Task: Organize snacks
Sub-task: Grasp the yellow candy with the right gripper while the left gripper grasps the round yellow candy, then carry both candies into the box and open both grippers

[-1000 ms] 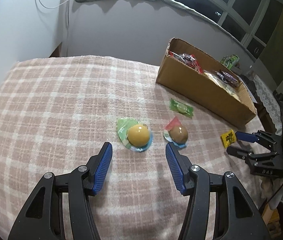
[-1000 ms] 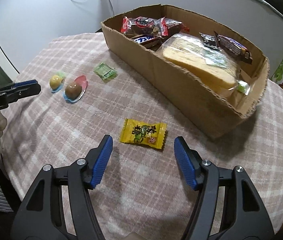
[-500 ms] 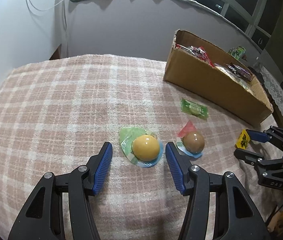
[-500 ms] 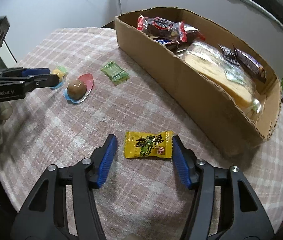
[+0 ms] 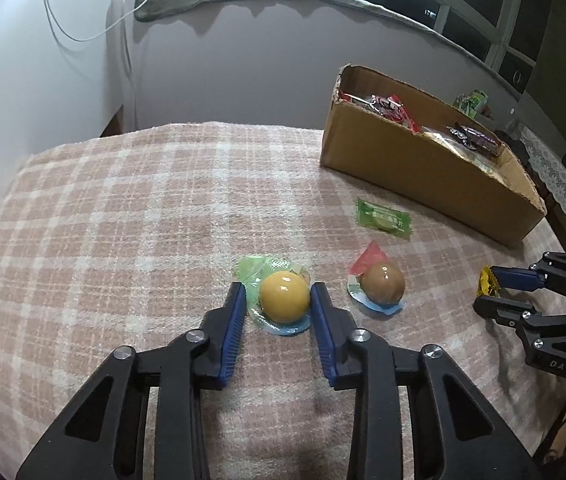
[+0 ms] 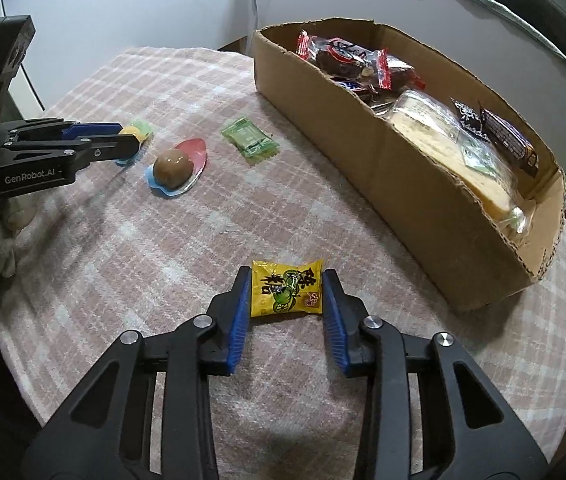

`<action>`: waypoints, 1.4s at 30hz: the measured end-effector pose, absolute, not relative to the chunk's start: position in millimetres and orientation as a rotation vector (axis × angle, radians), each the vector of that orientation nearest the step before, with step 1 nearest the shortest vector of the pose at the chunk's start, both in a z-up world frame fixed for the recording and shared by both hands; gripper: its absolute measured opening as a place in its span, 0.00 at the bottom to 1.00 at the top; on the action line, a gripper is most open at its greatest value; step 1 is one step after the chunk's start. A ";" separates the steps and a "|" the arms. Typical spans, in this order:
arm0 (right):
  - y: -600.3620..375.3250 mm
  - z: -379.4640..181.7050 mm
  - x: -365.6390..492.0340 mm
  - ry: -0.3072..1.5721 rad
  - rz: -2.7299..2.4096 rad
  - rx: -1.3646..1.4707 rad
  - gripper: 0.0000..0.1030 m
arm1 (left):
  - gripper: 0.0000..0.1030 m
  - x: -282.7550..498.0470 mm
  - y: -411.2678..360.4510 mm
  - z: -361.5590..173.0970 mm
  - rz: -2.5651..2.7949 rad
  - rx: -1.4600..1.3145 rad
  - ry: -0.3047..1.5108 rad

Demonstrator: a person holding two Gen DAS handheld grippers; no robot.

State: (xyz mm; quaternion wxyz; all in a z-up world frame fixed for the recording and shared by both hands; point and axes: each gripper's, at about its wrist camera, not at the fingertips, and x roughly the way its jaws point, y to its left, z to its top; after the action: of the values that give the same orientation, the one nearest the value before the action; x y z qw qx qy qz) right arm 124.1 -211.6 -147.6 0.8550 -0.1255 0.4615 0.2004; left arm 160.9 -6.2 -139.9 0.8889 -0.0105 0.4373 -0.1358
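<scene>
A long cardboard box [image 6: 399,148] sits on the table with the pink checked cloth [image 5: 123,220], open at the top. Inside it lie a big pale loaf in clear wrap [image 6: 447,148], a red-ended snack bag [image 6: 347,60] and a dark snack bar [image 6: 499,128]. Outside the box, on the cloth, are four small snacks. The left gripper [image 5: 279,300] is clamped on a yellow jelly cup [image 5: 284,297] — its blue pads press the cup from both sides, well apart from the box. Just beside it sits a brown jelly cup [image 5: 383,284] with a red tab, and a flat green candy packet [image 5: 383,220] lies between that cup and the box. The right gripper [image 6: 287,292] has a yellow candy packet [image 6: 287,290] between its jaws, which are closing; the pads sit right at its two ends, near the front wall of the box. The yellow packet has black writing that I cannot read. In the right wrist view the left gripper's side says "GenRobot.AI", and the right gripper's side shows "DAS".
</scene>
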 end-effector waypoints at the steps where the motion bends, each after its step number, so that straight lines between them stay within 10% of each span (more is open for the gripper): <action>1: -212.1 -147.5 123.5 0.971 0.422 -0.259 0.34 | 0.22 160.2 -5.6 -139.5 -0.282 -0.023 0.907; 42: -250.3 -40.8 130.9 0.783 0.422 -0.144 0.34 | 0.22 159.8 -32.4 -54.5 -0.394 -0.078 0.728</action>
State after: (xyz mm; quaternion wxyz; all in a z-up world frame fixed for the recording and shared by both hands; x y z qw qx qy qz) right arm 130.9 -250.3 -40.8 0.9002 -0.0697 0.3783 0.2039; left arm 159.8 -32.4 -54.5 0.9148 -0.0380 0.3535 -0.1915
